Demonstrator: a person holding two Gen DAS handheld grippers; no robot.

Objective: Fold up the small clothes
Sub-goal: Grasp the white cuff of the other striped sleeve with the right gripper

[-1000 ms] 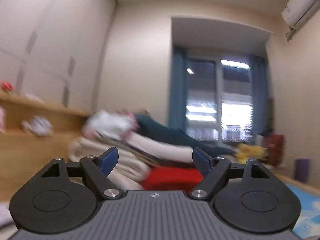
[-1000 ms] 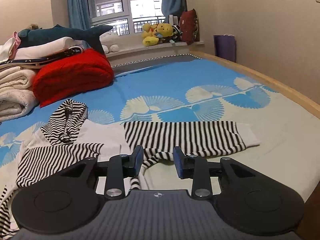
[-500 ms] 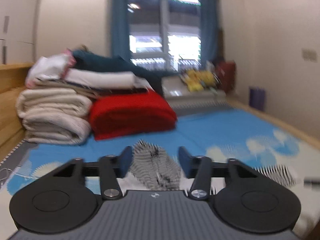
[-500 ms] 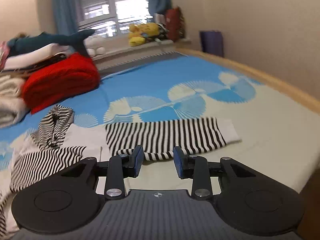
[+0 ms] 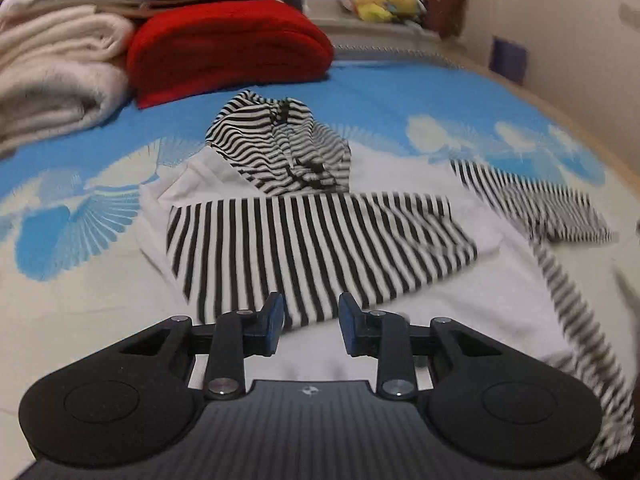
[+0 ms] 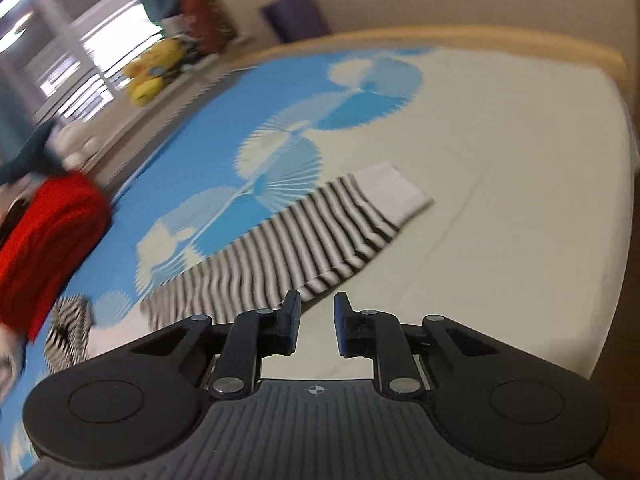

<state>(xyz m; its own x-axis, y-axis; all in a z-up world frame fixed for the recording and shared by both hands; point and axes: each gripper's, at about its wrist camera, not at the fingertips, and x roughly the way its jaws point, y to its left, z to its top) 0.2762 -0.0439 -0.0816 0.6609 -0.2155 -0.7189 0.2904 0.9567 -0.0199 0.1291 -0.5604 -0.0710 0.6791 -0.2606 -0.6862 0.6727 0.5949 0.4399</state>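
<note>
A small black-and-white striped hooded top (image 5: 320, 240) lies on the bed, its left sleeve folded across the white body and its hood (image 5: 280, 144) at the far end. My left gripper (image 5: 311, 320) is open and empty, just above the folded sleeve's near end. The other sleeve (image 6: 304, 248) stretches out to the right, ending in a white cuff (image 6: 394, 190). My right gripper (image 6: 316, 322) is open and empty, just above that sleeve's near edge.
A red folded blanket (image 5: 228, 44) and stacked white blankets (image 5: 52, 68) sit at the far left. Plush toys (image 6: 154, 70) line the window sill. The wooden bed edge (image 6: 480, 40) runs along the right. The blue fan-pattern sheet (image 6: 360, 92) lies beyond the garment.
My left gripper swung down from facing the room to hover over the folded sleeve and narrowed its opening. My right gripper tilted and moved right along the outstretched sleeve toward its cuff.
</note>
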